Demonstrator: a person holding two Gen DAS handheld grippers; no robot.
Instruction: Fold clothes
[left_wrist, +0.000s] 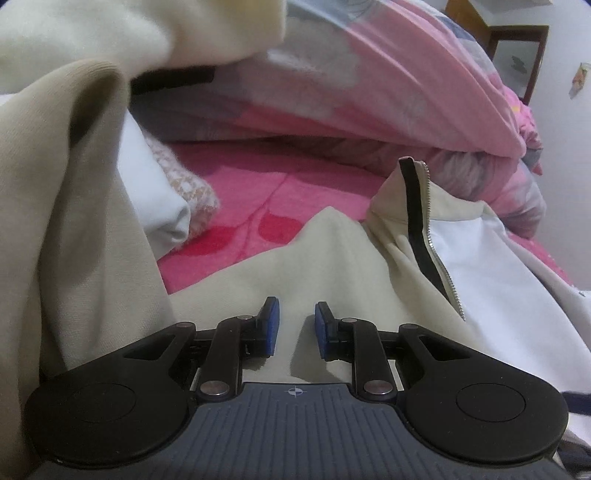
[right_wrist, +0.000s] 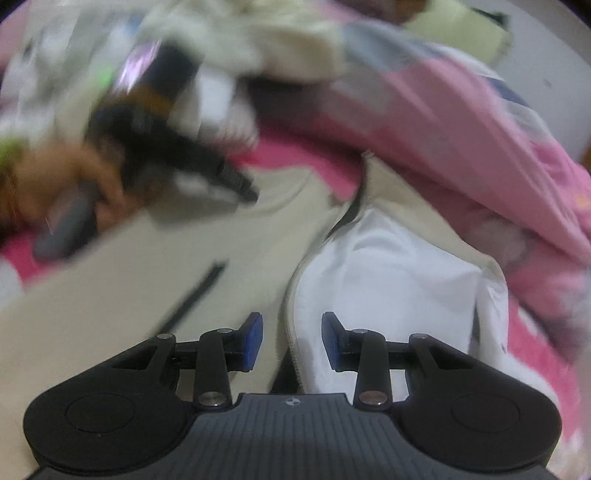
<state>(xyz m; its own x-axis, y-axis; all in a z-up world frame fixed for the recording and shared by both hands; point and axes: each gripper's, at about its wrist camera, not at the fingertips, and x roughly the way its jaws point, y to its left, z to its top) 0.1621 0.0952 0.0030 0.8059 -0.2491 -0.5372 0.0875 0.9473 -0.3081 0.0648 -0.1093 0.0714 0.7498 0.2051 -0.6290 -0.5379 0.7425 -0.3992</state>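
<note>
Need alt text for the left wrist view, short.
Open left gripper hovers over a cream zip jacket spread on a pink bedsheet, nothing between its blue pads. The jacket's zipper and white lining show at right; a pink floral quilt is bunched behind.

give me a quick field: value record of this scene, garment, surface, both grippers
garment: beige zip jacket with white lining, spread open
zipper: metal teeth along a black strip, unzipped
surface: pink bedsheet
background: pink patterned quilt bunched behind the jacket
left gripper: open, over beige fabric, holding nothing
right gripper: open, astride the jacket's front edge where beige meets lining
right wrist view: blurred; left hand with its gripper visible at left
</note>
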